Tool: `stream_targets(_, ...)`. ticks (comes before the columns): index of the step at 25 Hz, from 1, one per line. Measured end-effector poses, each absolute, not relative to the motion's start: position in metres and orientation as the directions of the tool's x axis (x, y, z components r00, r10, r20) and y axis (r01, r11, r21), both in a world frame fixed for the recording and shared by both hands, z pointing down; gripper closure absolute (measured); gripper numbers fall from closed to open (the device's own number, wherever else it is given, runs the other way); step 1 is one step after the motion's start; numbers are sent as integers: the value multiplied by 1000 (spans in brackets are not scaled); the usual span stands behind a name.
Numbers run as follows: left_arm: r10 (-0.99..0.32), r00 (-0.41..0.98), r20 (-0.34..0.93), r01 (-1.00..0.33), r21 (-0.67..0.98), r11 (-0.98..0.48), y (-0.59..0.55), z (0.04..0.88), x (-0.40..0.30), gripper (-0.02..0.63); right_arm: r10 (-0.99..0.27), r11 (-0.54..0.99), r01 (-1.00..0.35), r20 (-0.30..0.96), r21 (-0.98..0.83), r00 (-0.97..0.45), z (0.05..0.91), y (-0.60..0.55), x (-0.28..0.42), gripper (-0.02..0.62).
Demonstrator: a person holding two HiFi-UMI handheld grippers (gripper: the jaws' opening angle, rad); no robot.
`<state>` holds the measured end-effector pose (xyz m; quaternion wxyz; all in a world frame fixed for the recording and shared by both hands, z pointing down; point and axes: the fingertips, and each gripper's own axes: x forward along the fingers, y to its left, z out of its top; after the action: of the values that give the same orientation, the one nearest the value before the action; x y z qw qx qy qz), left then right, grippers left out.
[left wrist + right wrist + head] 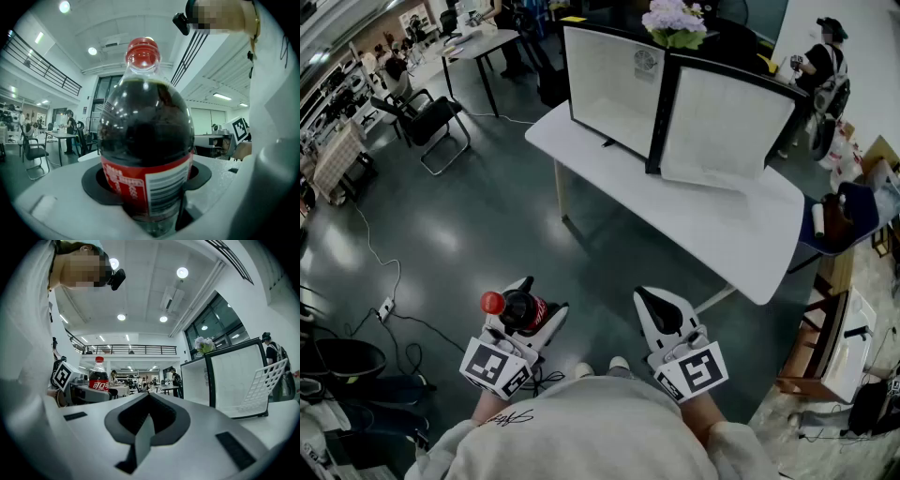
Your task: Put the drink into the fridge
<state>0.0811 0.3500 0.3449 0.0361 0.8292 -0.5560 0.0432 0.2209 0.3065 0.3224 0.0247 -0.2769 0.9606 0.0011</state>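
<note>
The bottle [99, 376] at middle left of the right gripper view carries white characters 可口 on its red label [99, 385]. Other print is too small to read.

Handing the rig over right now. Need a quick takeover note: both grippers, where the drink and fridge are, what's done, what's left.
Left gripper: fingers closed on the cola bottle, red cap on.
Right gripper: shut, nothing in it.
Fridge: on the white table ahead, door looks open. Both grippers are held short of the table, over the floor.
Done: drink is in hand.
Left: get to the table, set the bottle inside the fridge, release. Probably shut the door with the free right gripper.
</note>
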Motion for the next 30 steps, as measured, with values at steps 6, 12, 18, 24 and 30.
stream_targets(6,-917,385,104,-922,10,-387,351,345,83,285,-536,844,-536,-50,-11,-843,324,308,220,584)
stream_targets(12,-917,385,102,-922,7,-387,354,344,83,285,-540,842,-540,-46,-11,-840,325,311,220,584)
stream_targets(18,-916,386,107,-922,9,-388,352,344,83,285,-546,838,-546,-42,-17,-837,326,309,221,584)
stream_targets(24,-915,390,105,-920,7,-392,355,343,81,285,-548,836,-548,-41,-15,-835,325,313,218,584)
stream_targets(30,-914,395,94,-918,3,-396,358,343,78,285,-552,834,-552,-44,-9,-833,326,317,215,584)
